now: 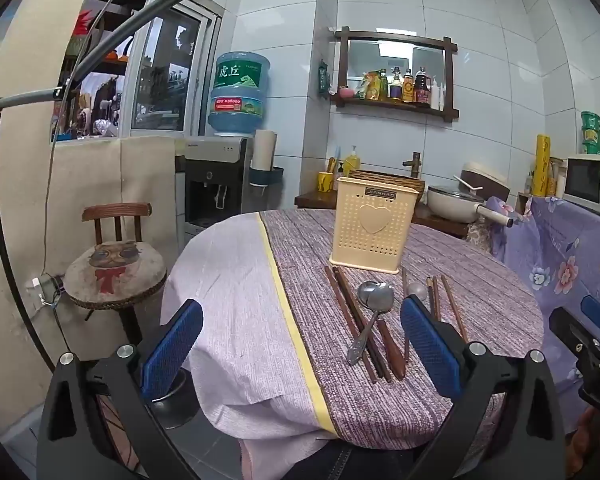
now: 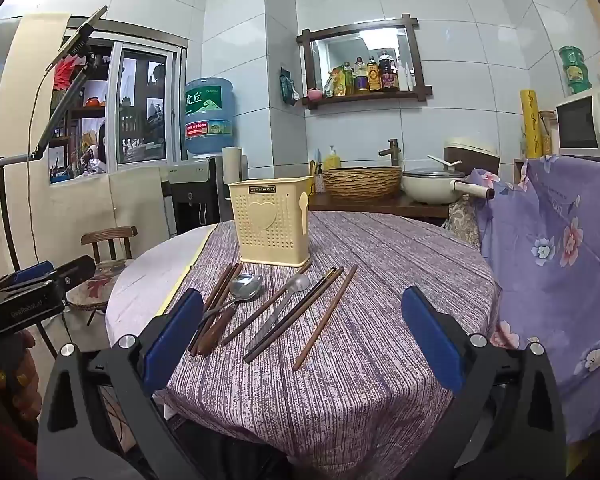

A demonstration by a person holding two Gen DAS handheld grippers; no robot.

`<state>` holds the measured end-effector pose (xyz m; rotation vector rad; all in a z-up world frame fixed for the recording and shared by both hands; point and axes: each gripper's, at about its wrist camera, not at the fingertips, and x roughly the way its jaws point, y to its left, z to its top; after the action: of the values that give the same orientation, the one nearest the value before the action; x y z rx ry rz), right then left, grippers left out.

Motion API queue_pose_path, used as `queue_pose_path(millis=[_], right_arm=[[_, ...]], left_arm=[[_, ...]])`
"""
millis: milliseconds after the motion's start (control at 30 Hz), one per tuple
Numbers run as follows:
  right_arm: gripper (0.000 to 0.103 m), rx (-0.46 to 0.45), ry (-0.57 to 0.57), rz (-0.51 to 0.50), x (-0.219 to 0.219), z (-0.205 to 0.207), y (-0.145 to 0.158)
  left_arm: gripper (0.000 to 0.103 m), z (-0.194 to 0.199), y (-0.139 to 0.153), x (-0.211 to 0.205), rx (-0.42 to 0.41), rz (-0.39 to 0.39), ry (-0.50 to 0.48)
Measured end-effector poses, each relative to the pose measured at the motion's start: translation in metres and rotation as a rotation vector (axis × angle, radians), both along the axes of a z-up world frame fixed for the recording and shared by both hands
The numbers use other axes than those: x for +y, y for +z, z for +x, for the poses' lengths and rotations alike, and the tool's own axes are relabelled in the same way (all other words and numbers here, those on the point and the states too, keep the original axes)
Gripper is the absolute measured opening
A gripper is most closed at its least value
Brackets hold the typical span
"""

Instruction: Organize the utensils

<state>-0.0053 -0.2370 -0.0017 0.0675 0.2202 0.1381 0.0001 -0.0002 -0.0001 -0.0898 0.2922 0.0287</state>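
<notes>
Left wrist view: the left claw gapes wide and empty above the near rim of the round counter, its right pad covering part of the utensils. Centre frame, a large spoon lies across dark chopsticks before the cream holder; the right claw is cut off at the right edge. Right wrist view: the right claw, equally wide and empty, shows the whole spread, including a smaller spoon and a lone chopstick, with bare cloth to the right.
</notes>
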Motion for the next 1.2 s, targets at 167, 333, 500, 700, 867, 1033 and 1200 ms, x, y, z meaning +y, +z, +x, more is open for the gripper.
queue_pose_path(millis=[167,333,500,700,867,1033,1200], right_arm=[[0.098,-0.002,0.002,0.001,0.001,0.0,-0.001],[0.098,0.001,0.0,-0.001,0.0,0.0,0.0],[0.098,0.004,-0.002,0.001,0.006,0.003,-0.005],[0.098,0.007,0.002,0.007,0.0,0.002,-0.003],[0.098,0.008,0.002,0.007,0.0,0.001,-0.002],[0.098,0.008,0.002,0.005,0.0,0.001,-0.002],[0.098,0.006,0.002,0.005,0.0,0.001,-0.002]], left_arm=[[0.098,0.002,-0.001,-0.008,0.0,0.043,0.012],[0.098,0.001,0.001,-0.006,-0.003,0.034,0.008],[0.098,0.0,0.005,-0.008,-0.002,0.021,-0.004],[0.098,-0.003,0.005,-0.005,-0.014,0.024,-0.005],[0.098,-0.001,0.004,-0.005,-0.009,0.022,-0.004],[0.098,-0.001,0.004,-0.005,-0.012,0.022,-0.005],[0.098,-0.002,0.003,-0.004,-0.013,0.021,-0.006]])
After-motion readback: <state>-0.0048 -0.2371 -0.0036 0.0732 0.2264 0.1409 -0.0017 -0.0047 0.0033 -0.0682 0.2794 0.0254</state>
